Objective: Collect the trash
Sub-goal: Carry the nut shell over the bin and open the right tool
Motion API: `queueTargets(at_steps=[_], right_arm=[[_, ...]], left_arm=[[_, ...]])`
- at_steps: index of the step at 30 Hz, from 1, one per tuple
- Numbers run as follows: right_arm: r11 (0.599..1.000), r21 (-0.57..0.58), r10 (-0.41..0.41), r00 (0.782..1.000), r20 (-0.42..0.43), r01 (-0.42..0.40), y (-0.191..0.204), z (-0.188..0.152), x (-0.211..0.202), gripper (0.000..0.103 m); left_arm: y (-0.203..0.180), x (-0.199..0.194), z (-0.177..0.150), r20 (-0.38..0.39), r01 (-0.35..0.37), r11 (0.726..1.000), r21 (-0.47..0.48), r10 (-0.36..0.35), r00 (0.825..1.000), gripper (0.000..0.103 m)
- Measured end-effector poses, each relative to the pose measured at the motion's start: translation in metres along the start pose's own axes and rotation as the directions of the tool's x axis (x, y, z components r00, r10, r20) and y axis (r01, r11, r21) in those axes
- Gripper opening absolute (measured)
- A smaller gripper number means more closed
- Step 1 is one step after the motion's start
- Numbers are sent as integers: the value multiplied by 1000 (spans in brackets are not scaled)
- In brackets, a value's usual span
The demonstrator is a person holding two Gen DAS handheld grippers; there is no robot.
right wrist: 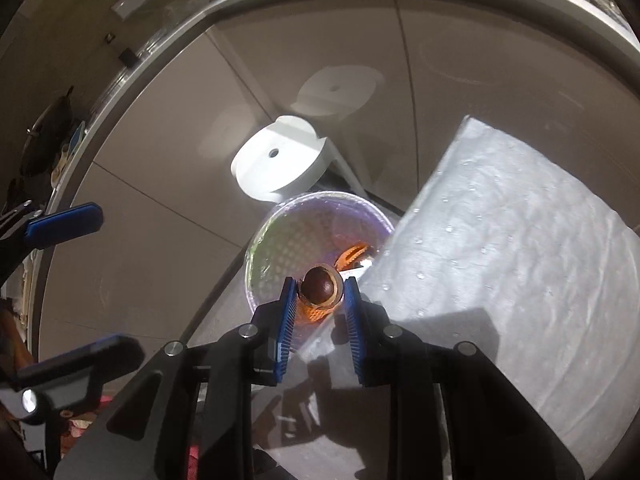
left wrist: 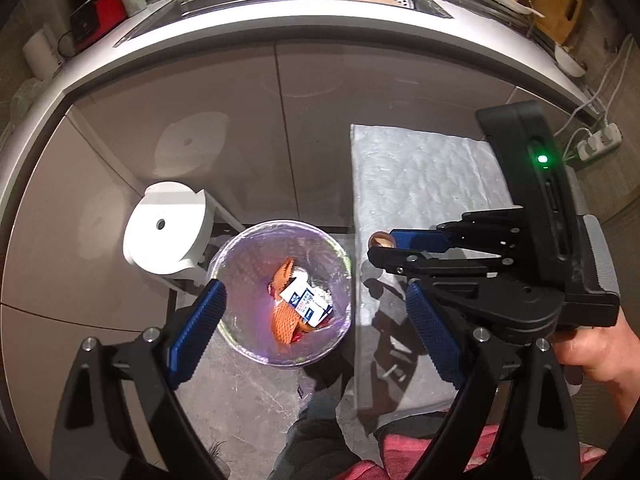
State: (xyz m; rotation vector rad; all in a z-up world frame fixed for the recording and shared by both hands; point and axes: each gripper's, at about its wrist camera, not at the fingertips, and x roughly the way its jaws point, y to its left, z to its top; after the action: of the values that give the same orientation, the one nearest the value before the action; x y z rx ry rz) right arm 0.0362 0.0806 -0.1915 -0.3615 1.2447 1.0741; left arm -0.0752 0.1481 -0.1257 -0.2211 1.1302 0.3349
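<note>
Now my right gripper (right wrist: 320, 294) pinches the nutshell (right wrist: 321, 289) above the bin (left wrist: 280, 294), ready to drop; my left gripper (left wrist: 316, 336) gapes empty, staying clear.

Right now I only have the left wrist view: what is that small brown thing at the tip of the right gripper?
Observer: The right wrist view shows a tan shell with a dark round kernel inside, open side towards the camera.
Operator: Is it gripped on both sides?
Observer: Yes. The right gripper has one blue pad pressed on each side of it.
Operator: Is it lined up with the bin?
Observer: Looking along the fingers, it lines up with the near rim of the bin, close beside the edge of the white-covered table.
</note>
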Motion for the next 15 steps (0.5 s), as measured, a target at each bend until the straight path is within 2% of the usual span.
queueTargets(at_steps=[8,15], right_arm=[[1000,-17,-20,993,-118,19,29,13,67,25],[999,18,-35,987,-159,38,28,13,93,25]], left_arm=[[44,5,-13,-24,-11,999,-40,10,1000,87],[59,14,-14,-44,-4,1000,-30,3,999,87]])
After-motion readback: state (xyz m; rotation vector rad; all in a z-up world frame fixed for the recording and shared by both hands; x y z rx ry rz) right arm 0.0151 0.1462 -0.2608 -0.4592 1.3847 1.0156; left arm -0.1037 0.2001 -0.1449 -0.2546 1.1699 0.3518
